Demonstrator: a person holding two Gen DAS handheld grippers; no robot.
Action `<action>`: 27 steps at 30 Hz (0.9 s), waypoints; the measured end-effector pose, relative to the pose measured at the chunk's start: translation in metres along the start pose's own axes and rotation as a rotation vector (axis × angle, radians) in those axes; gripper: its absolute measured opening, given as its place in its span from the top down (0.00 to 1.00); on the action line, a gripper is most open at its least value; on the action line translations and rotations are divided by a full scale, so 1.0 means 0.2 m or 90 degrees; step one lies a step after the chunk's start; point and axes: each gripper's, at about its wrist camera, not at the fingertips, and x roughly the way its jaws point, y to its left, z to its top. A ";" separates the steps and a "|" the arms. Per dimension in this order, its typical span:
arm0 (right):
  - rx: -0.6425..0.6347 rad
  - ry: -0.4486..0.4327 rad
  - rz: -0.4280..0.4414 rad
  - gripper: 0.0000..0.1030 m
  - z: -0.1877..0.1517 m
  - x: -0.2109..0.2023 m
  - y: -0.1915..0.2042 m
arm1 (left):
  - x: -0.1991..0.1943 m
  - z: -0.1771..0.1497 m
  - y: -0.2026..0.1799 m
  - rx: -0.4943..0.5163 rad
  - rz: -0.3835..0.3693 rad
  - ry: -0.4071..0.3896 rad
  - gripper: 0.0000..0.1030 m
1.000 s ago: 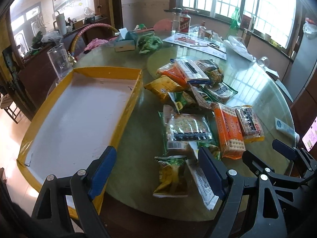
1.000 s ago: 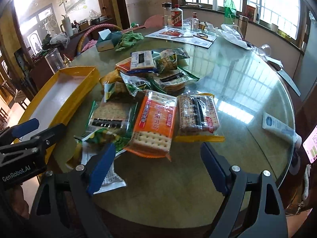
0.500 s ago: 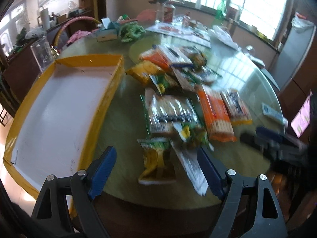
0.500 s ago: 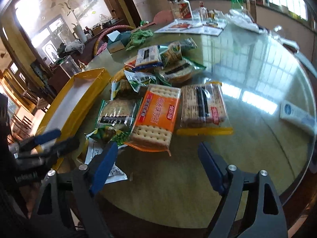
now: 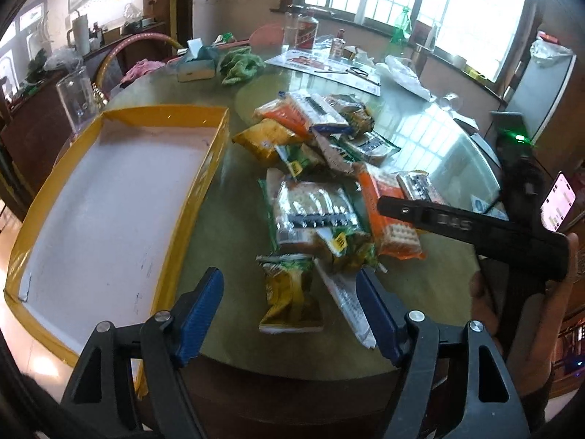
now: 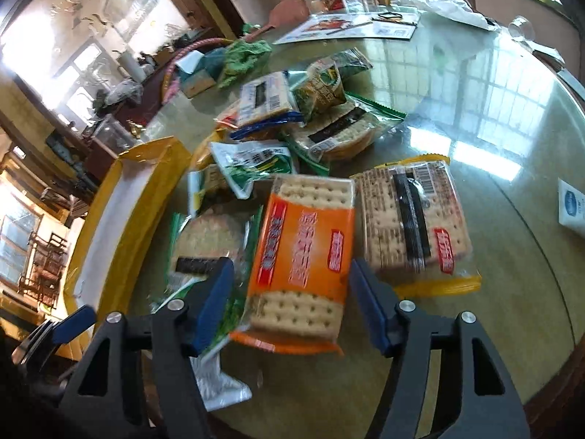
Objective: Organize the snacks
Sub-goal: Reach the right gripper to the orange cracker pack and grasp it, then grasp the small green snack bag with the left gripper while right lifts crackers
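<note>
Since a second ago the right gripper (image 6: 289, 301) has been swung in low over the snack pile, and its jaws have just been closing around the orange cracker pack (image 6: 305, 256). That pack now sits between the blue pads, no contact visible yet, so nothing is actually held. The left gripper (image 5: 289, 314) has barely been shifted; its jaws have also been narrowing a bit but are kept fairly wide and empty, with the small yellow-green snack bag (image 5: 290, 298) lying between and just past them.

Taking the round glass table (image 5: 431, 139) as the anchor: one yellow-walled tray (image 5: 204, 179) is parked at its left edge, nothing in it yet. The snack pile is heaped near the middle, to the right of the tray. Roughly a dozen packets can be counted, though the overlap makes an exact count a guess. One orange cracker pack and one yellow-trimmed cracker pack (image 6: 413, 223) are laid side by side at the near end of the pile.

The key bit: the orange pack's long axis is lined up with the way the right gripper points, so it gets pinched across its short width. It's much nearer the right hand; probably grabbed next and carried left to the tray.
</note>
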 end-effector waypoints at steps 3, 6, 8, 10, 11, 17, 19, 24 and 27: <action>-0.004 0.015 -0.017 0.36 0.02 0.05 0.01 | 0.04 0.03 -0.02 0.011 -0.014 0.012 0.27; -0.042 0.013 -0.059 0.36 0.01 0.09 0.05 | 0.07 0.03 -0.03 0.001 -0.030 0.027 0.29; -0.049 0.014 -0.070 0.41 0.00 0.10 0.06 | 0.08 0.03 -0.03 0.000 -0.039 0.034 0.34; -0.058 0.008 -0.076 0.43 -0.02 0.08 0.05 | 0.09 0.04 -0.04 0.000 -0.049 0.036 0.35; -0.060 0.007 -0.069 0.44 -0.04 0.07 0.03 | 0.09 0.04 -0.04 -0.001 -0.053 0.037 0.35; -0.061 -0.002 0.010 0.46 -0.13 -0.02 -0.08 | 0.19 0.10 -0.10 0.003 -0.093 0.067 0.44; -0.062 -0.007 0.015 0.46 -0.15 -0.04 -0.10 | 0.25 0.11 -0.13 0.008 -0.094 0.086 0.54; -0.073 -0.018 0.022 0.46 -0.18 -0.05 -0.11 | 0.32 0.09 -0.15 -0.007 -0.098 0.112 0.75; -0.083 -0.023 0.010 0.46 -0.20 -0.05 -0.09 | 0.29 0.07 -0.15 -0.011 -0.112 0.095 0.83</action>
